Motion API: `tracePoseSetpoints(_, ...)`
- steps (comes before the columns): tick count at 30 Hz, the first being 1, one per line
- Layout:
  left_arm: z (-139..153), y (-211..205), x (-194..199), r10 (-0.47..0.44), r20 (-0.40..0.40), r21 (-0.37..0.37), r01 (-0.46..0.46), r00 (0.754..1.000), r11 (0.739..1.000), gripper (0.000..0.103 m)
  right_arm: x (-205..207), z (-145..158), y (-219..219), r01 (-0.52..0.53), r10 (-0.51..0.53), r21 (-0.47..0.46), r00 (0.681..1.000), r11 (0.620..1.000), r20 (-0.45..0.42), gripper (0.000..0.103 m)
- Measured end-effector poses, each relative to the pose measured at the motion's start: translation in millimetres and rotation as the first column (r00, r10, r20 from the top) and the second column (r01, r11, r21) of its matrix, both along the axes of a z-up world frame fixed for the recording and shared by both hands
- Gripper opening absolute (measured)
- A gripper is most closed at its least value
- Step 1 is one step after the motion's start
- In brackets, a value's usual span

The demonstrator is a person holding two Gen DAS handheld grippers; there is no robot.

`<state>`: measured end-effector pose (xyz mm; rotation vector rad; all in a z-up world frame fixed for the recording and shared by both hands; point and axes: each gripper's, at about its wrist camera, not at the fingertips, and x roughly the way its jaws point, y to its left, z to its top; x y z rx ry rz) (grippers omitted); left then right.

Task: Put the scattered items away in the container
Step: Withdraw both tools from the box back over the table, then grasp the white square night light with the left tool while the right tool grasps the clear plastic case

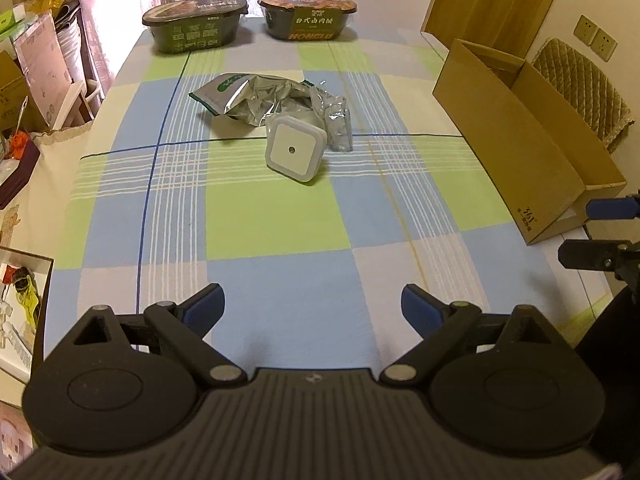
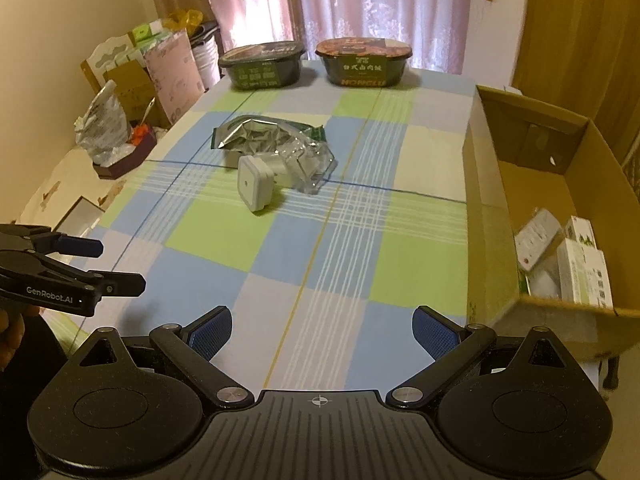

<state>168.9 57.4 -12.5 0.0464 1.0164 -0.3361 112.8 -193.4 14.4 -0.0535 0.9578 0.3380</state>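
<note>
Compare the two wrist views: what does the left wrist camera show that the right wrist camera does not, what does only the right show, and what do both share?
Only the left wrist view shows the quilted chair back behind the cardboard box and the wall sockets.

Only the right wrist view shows inside the box: white and green packets already lying there.

Both show the checked tablecloth, the white square night light, the crumpled foil pouch, the clear wrapper, two instant-meal bowls, and each gripper, left gripper and right gripper, with its fingers spread and empty.

Black plastic grippers, blue textured fingers (image 2: 210, 336), silver pivot screws (one side reads "GenRobot.AI").
</note>
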Motion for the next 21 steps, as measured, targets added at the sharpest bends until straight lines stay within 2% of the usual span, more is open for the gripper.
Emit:
tracePoseSetpoints(6, -6.9, -7.7, 22.8, -0.038, 0.034, 0.030, 0.037, 0.999, 0.999, 0.093, 31.8, -5.9, 12.7, -0.077, 0.079, -0.041, 0.996, 0.996, 0.049, 0.101)
tracePoseSetpoints(11, -15.2, -17.7, 49.5, -0.102, 0.098, 0.067, 0.096, 0.990, 0.993, 0.093, 64.3, -18.9, 27.3, -0.194, 0.206, -0.119, 0.973, 0.974, 0.099, 0.101)
tracePoseSetpoints(18, -40.1, -36.8, 90.7, -0.243, 0.179, 0.149, 0.218, 0.953, 0.965, 0.093, 114.9, -43.2, 37.3, -0.313, 0.335, -0.198, 0.938, 0.929, 0.089, 0.101)
tracePoseSetpoints(21, -52.6, -41.7, 107.0, -0.276, 0.204, 0.156, 0.247, 0.939, 0.956, 0.093, 135.4, -53.7, 40.3, -0.348, 0.372, -0.222, 0.925, 0.911, 0.074, 0.101)
